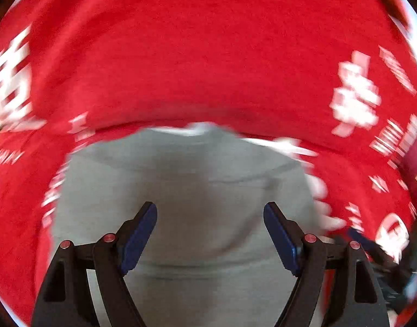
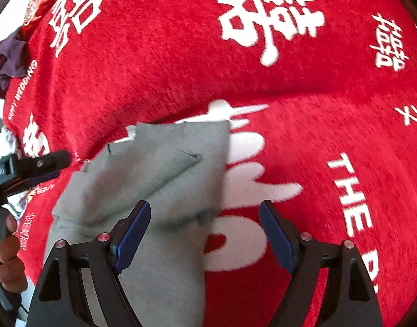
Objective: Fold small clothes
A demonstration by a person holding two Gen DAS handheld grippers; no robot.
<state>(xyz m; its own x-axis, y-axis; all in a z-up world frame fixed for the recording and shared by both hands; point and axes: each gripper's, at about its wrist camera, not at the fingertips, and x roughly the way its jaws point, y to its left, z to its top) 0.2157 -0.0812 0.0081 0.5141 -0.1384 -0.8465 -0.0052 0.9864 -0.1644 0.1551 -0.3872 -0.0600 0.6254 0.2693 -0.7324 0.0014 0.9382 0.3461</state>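
On red cloth [image 2: 154, 81], grey garment [image 2: 165, 169] (partly folded) lies.

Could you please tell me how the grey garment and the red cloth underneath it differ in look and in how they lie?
The grey garment is plain, while the red cloth carries white characters and lettering. The grey garment is small and bunched into folds; the red cloth spreads past every edge of both views. The grey garment lies on top, the red cloth beneath it. Both are soft fabric, and neither is gripped: the left tongs and right tongs stand open.
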